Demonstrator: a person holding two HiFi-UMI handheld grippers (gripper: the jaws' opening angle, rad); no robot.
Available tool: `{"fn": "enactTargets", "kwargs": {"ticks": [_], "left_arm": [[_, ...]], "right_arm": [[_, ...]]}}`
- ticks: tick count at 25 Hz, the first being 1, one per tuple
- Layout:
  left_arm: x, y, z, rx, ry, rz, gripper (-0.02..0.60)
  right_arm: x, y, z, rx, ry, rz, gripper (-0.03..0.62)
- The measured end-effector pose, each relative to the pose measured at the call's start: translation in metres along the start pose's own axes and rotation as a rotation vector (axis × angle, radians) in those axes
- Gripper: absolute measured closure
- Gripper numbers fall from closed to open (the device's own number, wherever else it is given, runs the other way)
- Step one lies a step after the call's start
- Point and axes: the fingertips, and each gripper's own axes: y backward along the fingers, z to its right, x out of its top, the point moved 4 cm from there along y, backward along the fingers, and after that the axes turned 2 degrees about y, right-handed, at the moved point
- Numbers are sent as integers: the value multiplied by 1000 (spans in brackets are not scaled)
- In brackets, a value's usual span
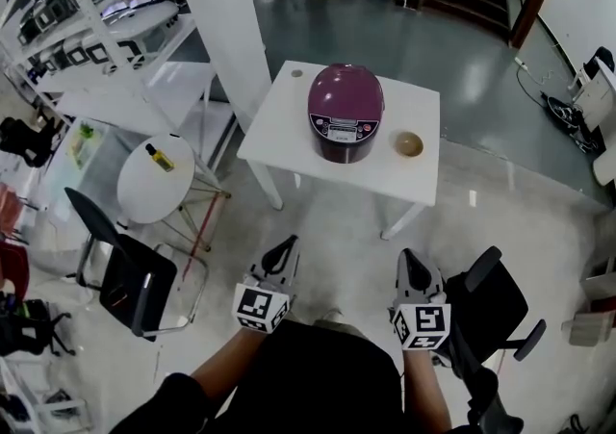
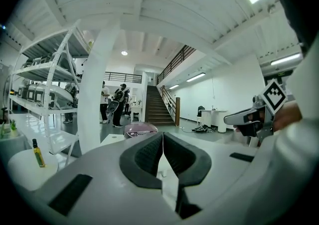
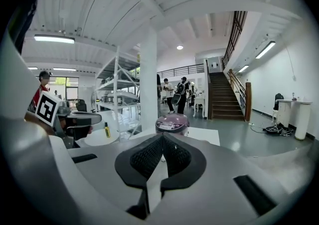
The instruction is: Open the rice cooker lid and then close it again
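The purple rice cooker [image 1: 346, 112], lid down, stood on the white table [image 1: 289, 129] at upper centre, while left gripper [image 1: 285, 251] and right gripper [image 1: 412, 261], jaws closed and empty, hung well short of it at the lower frame.

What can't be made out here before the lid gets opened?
- Rice cooker panel print: too small, head view.
- Its base: hidden behind left gripper and right gripper in their own views.
- Bowl contents: too small, head view.
- Bottle label: too small, head view.
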Motion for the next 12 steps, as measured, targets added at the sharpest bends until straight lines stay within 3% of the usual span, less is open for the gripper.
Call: {"fn": "enactTargets", "kwargs": {"ticks": [12], "left_arm": [[2, -5, 12, -44, 20, 15, 577]], "right_arm": [[15, -5, -2, 5, -9, 31, 595]]}}
